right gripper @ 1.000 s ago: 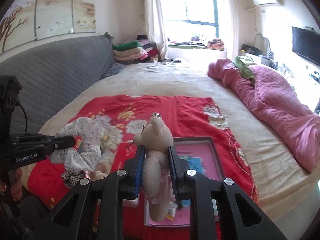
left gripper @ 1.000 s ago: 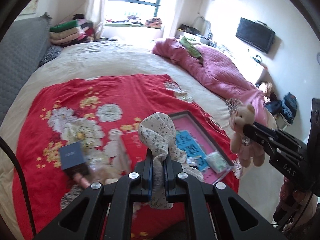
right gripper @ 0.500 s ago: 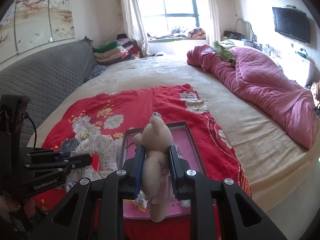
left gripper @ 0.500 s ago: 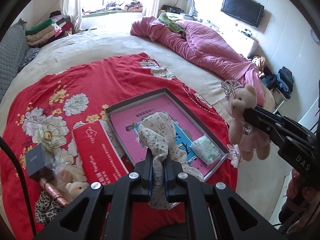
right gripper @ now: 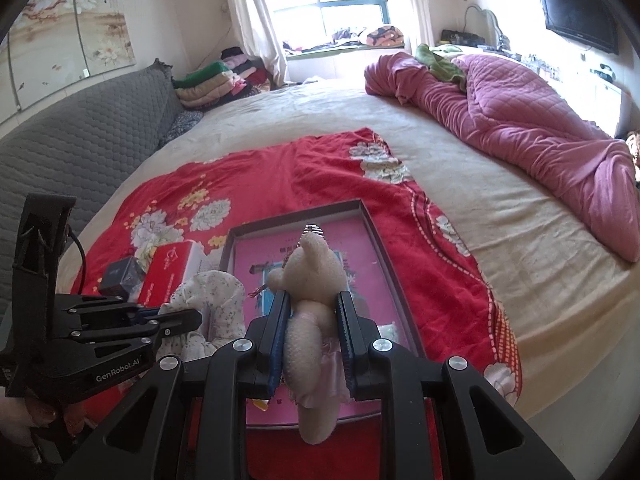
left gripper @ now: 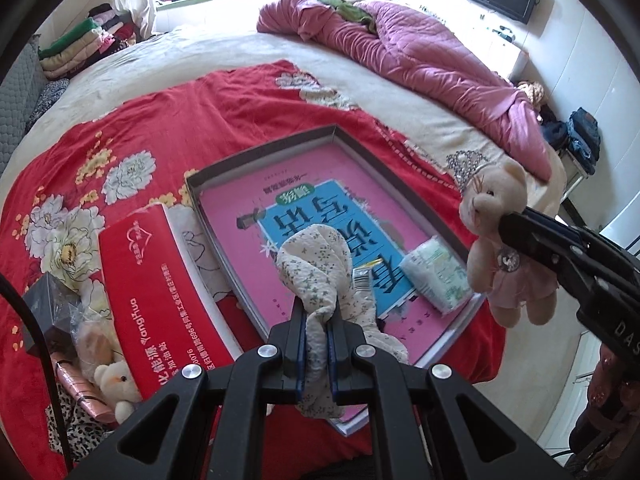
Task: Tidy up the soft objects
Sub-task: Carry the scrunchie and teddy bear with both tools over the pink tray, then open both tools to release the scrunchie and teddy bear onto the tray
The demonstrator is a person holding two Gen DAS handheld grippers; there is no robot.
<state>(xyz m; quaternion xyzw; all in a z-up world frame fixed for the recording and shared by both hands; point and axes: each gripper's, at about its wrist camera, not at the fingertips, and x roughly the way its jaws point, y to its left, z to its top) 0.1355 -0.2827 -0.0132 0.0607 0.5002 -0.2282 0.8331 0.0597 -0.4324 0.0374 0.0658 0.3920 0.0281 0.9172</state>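
Observation:
My left gripper point(left gripper: 317, 312) is shut on a white floral cloth point(left gripper: 320, 264) and holds it over the near end of a shallow grey box point(left gripper: 256, 152) that has a pink and blue book inside. The cloth also shows in the right wrist view point(right gripper: 216, 300). My right gripper point(right gripper: 313, 300) is shut on a cream teddy bear with a crown point(right gripper: 314, 280), above the same box point(right gripper: 372, 220). In the left wrist view the bear point(left gripper: 496, 220) hangs just past the box's right edge.
A tissue pack point(left gripper: 436, 276) lies in the box. A red carton point(left gripper: 156, 280), a dark small box point(left gripper: 52, 300), a small white bear point(left gripper: 116, 380) and a leopard cloth point(left gripper: 72, 432) lie left on the red floral blanket point(left gripper: 180, 112). A pink quilt point(right gripper: 520, 120) lies far right.
Both grippers have moved forward and right over the grey box, carrying the cloth and the bear. The box now sits directly below them.

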